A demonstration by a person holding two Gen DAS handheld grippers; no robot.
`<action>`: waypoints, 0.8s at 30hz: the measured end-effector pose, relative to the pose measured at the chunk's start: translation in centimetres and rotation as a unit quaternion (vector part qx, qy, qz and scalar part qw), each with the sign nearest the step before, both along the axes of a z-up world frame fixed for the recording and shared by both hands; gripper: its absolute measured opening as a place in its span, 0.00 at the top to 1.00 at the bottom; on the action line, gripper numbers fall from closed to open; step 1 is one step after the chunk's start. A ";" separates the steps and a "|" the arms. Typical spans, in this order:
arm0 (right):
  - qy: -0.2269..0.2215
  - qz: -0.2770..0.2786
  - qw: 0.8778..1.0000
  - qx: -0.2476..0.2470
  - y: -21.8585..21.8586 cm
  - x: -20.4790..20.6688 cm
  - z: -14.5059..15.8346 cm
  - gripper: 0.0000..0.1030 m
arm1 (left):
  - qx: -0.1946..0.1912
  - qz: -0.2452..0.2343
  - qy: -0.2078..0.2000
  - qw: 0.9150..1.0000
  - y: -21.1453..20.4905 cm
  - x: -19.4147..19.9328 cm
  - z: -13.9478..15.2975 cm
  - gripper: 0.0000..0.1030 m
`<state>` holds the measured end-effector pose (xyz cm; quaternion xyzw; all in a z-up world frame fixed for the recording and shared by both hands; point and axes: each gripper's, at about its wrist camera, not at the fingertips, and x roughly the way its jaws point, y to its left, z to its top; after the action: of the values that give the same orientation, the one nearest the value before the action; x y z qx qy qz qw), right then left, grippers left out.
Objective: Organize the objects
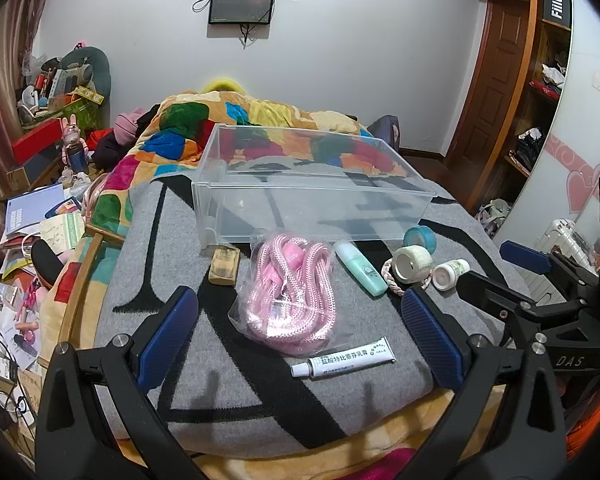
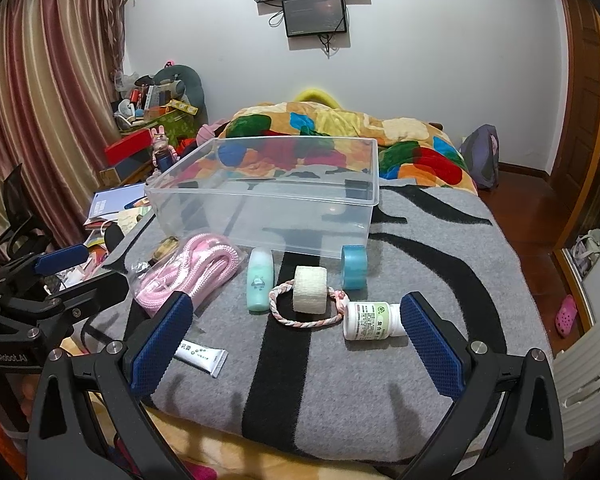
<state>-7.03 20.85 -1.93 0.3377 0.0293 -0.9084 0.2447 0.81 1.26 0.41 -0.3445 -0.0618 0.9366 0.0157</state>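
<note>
Grey and black, the blanket [image 1: 180, 360] carries everything; a clear plastic bin [image 1: 300, 184] stands toward its far edge, with nothing inside that shows. Along the bin's near side lie a bagged pink rope [image 1: 288, 292], a mint green bottle [image 1: 360, 268], a white gauze roll [image 1: 410, 264] lying on a braided cord loop [image 2: 300, 322], a blue tape roll [image 1: 420, 238] touching the bin's wall, and a white pill bottle [image 2: 370, 320]; an ointment tube [image 1: 342, 358] lies nearest the blanket's near edge. Only the left wrist view shows a small wooden block [image 1: 224, 266] fully by the bin's left corner; only the right wrist view shows the cord loop whole. Left gripper [image 1: 300, 340] gapes wide around the rope and tube, holding nothing; right gripper [image 2: 296, 344] is equally spread and bare, its right pad just beside the pill bottle.
</note>
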 end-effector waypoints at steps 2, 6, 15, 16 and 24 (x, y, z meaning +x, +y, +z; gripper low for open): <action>0.000 -0.001 1.000 0.000 0.0 -0.1 0.0 0.00 | 0.000 0.000 0.000 1.000 -0.1 0.1 0.1 0.00; 0.000 -0.001 1.000 0.000 0.0 -0.1 0.0 0.00 | 0.001 0.001 0.000 1.000 -0.1 0.2 0.0 0.00; 0.000 0.000 1.000 0.000 0.0 0.0 0.0 0.00 | 0.001 0.003 0.000 1.000 -0.1 0.3 0.0 0.00; 0.000 0.000 1.000 0.000 -0.1 0.1 0.0 0.00 | 0.001 0.004 0.000 1.000 -0.1 0.2 0.0 0.00; 0.000 0.000 1.000 0.000 0.0 0.0 0.0 0.00 | 0.001 0.007 0.000 1.000 -0.1 0.4 0.0 0.00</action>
<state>-7.04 20.81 -1.89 0.3380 0.0297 -0.9082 0.2450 1.17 1.16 0.42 -0.3441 -0.0649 0.9366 0.0092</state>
